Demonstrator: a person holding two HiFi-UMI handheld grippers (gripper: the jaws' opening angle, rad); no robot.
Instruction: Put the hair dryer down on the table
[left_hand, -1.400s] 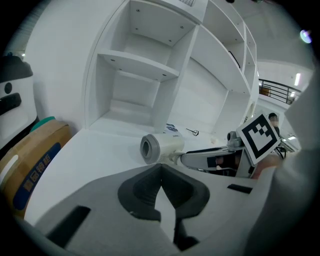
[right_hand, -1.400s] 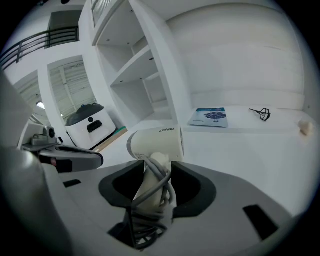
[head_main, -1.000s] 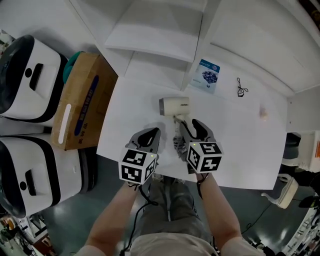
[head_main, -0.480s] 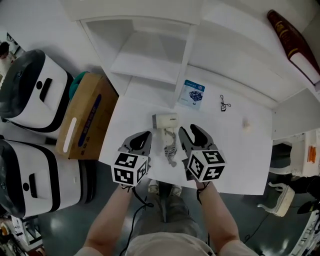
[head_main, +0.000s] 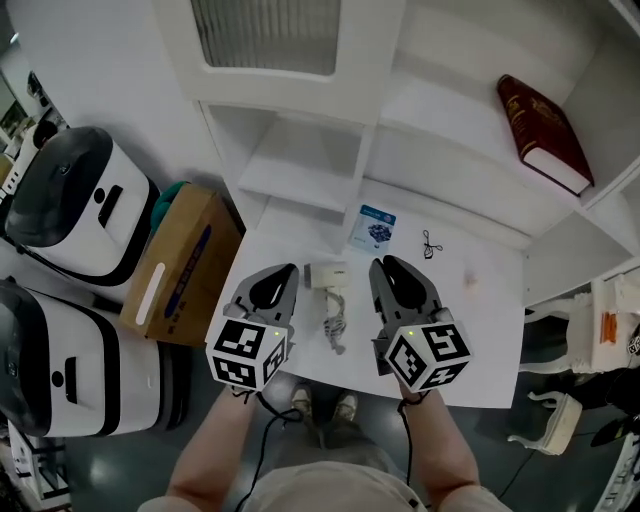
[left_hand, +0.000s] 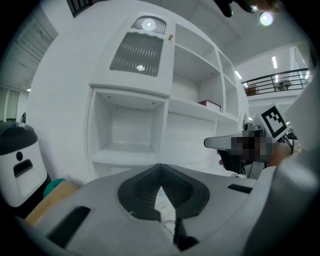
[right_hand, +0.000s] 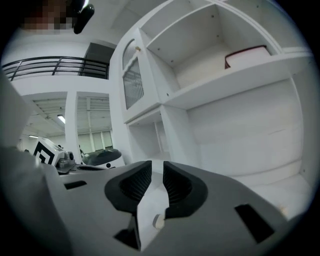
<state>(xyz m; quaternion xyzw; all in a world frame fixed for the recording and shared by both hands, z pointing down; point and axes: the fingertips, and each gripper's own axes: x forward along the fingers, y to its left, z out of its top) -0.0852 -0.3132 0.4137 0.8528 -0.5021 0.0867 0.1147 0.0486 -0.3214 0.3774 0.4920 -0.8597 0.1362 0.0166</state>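
Now both are lifting clear: left gripper (head_main: 270, 287) shut, right gripper (head_main: 402, 285) empty, jaws just closing to a slit. The dryer (head_main: 327, 275) is lying freed on the table (head_main: 480, 330), likely finishing the task.

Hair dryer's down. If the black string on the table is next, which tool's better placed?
Right. The right tool hangs nearer the black string; the left tool is on the far side of the hair dryer. The right jaws have just been closing, with nothing between them.

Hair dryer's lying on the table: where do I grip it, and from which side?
Take the handle of the hair dryer, from above, closing across its width. It lies flat, handle toward the near edge, slimmer than the barrel; avoid the bunched cord.
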